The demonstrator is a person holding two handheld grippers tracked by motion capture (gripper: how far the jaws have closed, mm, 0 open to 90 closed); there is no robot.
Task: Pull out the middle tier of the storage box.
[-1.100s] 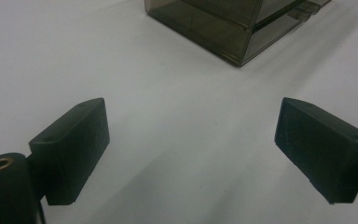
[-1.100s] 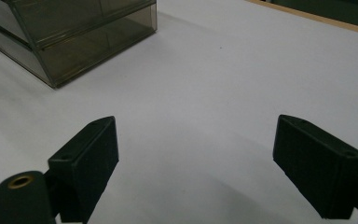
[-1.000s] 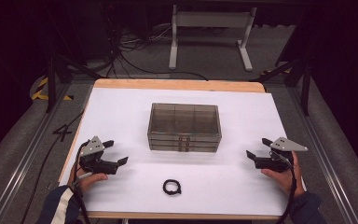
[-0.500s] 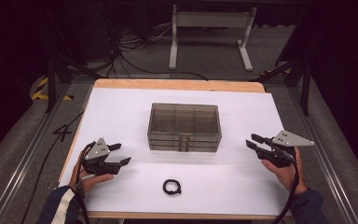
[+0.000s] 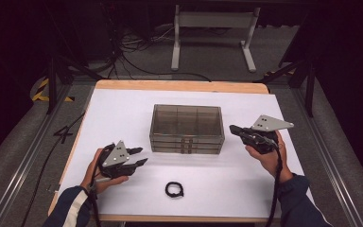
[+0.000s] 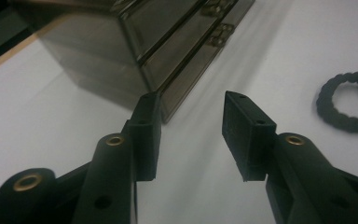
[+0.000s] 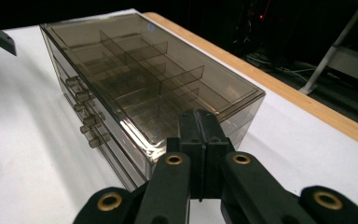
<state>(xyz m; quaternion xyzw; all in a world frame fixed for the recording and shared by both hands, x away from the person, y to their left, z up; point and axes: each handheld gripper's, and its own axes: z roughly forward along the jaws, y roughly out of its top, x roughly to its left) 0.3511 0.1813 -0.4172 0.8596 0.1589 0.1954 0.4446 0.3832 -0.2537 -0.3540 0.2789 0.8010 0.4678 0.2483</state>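
On the white table point(image 5: 123, 113), the drawer box point(image 5: 187, 128) sits mid-way between the hands, black ring point(image 5: 174, 189) in front: an approach step. Since a second ago, both rose inward; left gripper point(image 5: 140, 156) has been closing, half spread and empty; right gripper point(image 5: 234, 129) has pressed together, empty. Next likely calls for steadying the box and reaching a drawer knob

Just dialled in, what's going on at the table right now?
A person holds a gripper in each hand on either side of a smoky clear drawer box in the middle of the white table. The left gripper has been closing but holds nothing, its fingers apart and aimed at the box's front corner. The right gripper has just shut empty, raised beside the box's right end. A black ring lies untouched near the front edge.
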